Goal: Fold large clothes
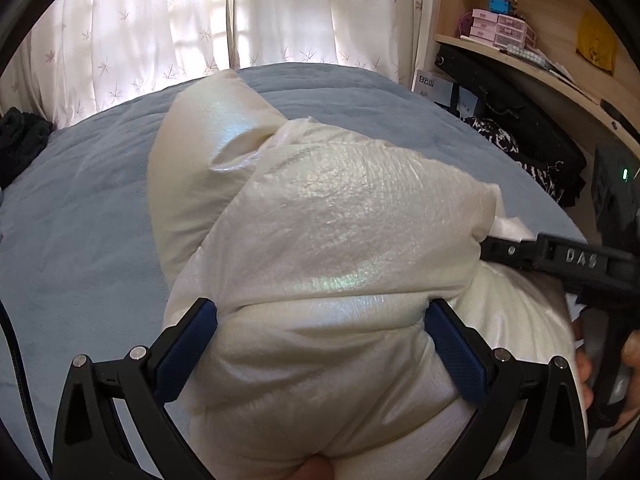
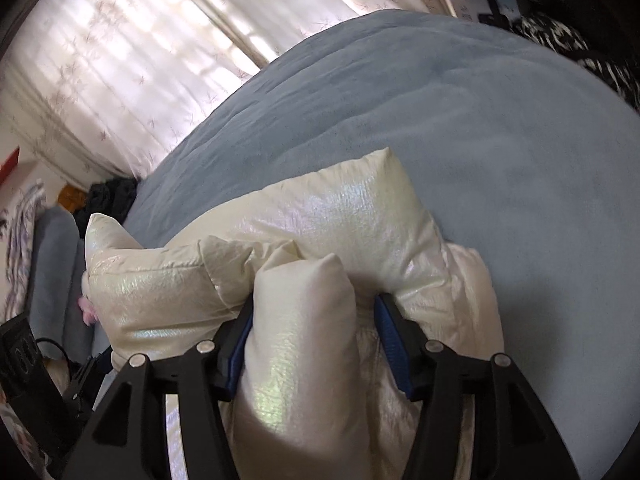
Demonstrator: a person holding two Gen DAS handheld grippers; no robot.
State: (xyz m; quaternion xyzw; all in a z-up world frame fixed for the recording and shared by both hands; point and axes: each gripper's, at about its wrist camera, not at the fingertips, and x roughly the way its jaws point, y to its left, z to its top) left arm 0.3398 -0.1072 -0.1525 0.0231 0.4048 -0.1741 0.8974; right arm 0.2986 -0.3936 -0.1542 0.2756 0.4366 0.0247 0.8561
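While folding proceeds, cream padded jacket (image 1: 320,216) noted bunched in a thick roll on the blue bed (image 1: 80,220), toward its near edge, far half bare. Left gripper (image 1: 322,344) fingers (image 1: 184,352) spread wide yet pressing both sides of the padded bulk. Right gripper (image 2: 316,340) fingers (image 2: 390,336) straddling a puffy fold; whether pinching or merely bracketing cannot be told. Advisable: keep both grips level, lower the roll onto the bed evenly, press trapped air out before letting go, and release one side at a time, since slick padding appears liable to spring open.
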